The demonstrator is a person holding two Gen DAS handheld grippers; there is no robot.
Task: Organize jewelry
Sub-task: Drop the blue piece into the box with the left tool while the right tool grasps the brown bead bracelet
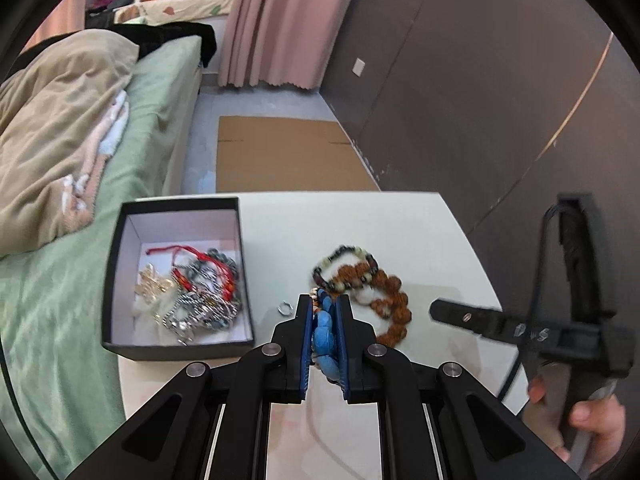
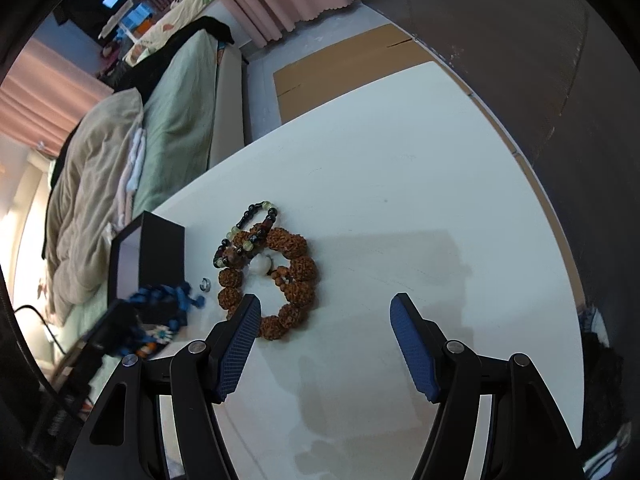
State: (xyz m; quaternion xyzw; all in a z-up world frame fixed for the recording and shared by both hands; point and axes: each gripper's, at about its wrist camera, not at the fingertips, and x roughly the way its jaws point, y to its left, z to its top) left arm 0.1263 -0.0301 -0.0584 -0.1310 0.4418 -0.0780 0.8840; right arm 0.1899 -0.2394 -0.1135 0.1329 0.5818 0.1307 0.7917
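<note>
Beads, blue, clamped tight in my left claw, lifted off the table; a few hang loose at the tips. Box sits just left of the claw, open, already holding a tangle of chains and red cord. Step in hand, as I judge it: carry the blue strand over the box wall and drop it in.

To do it well I'd keep the squeeze on until the dangling end is past the near rim, go high enough that nothing snags the wall, then let go low over the bare floor of the box so it doesn't bounce out.

Right claw wide apart, empty, hovering over the brown bracelet; a dark bead bracelet overlaps its far side, a white piece lies inside the loop. Small ring lies between box and bracelets. I'd keep my right clear of the left's path.
</note>
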